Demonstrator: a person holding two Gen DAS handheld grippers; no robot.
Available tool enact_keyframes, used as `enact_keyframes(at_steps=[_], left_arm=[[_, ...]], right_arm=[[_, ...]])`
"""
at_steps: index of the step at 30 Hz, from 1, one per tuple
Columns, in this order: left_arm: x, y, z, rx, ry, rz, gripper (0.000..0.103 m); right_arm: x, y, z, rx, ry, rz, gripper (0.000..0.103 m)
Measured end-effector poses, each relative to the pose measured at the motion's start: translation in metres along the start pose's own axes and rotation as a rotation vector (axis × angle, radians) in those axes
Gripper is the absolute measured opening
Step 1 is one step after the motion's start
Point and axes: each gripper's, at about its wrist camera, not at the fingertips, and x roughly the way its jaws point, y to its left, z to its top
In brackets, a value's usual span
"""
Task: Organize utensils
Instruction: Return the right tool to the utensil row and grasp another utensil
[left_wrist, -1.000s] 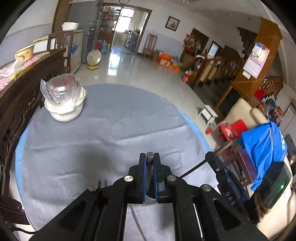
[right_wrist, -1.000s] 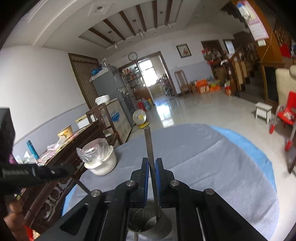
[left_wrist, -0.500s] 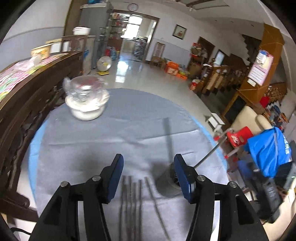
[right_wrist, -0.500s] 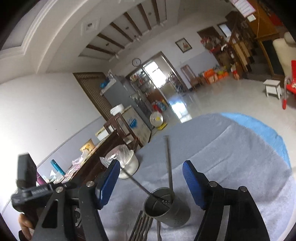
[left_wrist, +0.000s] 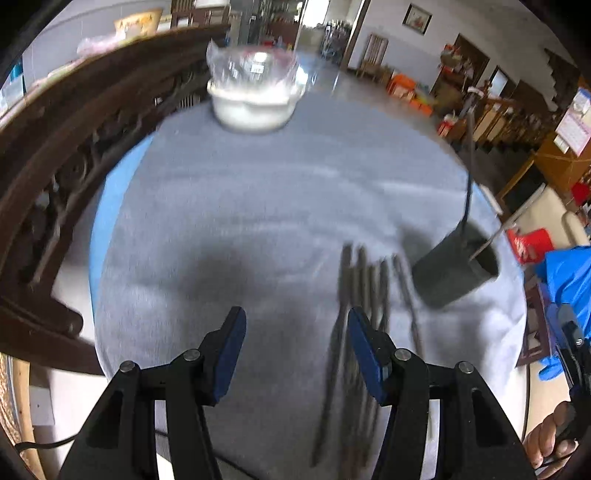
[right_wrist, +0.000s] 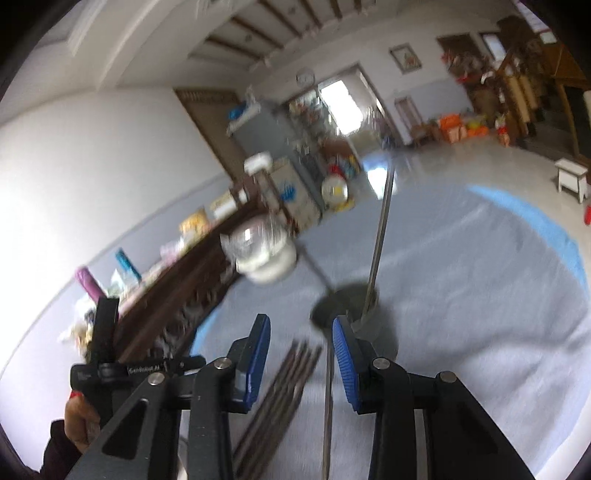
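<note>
Left gripper (left_wrist: 293, 338): blue-padded jaws wide apart, holding nothing.
Right gripper (right_wrist: 301, 354): jaws wide apart, holding nothing.
White bowl under clear film (left_wrist: 253, 98): far ahead of left gripper.
Loose metal utensils (left_wrist: 364, 295): flat on grey cloth (left_wrist: 240, 206), at its right finger.
Dark cylindrical holder (left_wrist: 456, 269): right of those, two rods standing inside.

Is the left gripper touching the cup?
Apart. In the left wrist view the open left gripper sits over bare cloth, with cloth and loose rods between it and the cup.
</note>
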Motion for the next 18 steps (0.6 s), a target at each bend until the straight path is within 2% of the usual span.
enact_keyframes(at_steps=[5,9,15,18], left_arm=[[0.018,0.001,-0.026,0.033,0.074,0.001,0.058],[0.032,-0.001,-0.039,0.039,0.133,-0.039,0.058],[0.046,-0.01,-0.047,0.053,0.19,-0.094,0.041],[0.054,-0.013,-0.05,0.061,0.214,-0.096,0.032]], right_arm=[[0.043,-0.008,-0.031,0.023,0.18,-0.049,0.035],[0.072,-0.01,-0.05,0.012,0.295,-0.109,0.029],[0.091,-0.017,-0.064,0.013,0.391,-0.156,0.023],[0.095,-0.019,-0.067,0.028,0.419,-0.157,0.02]])
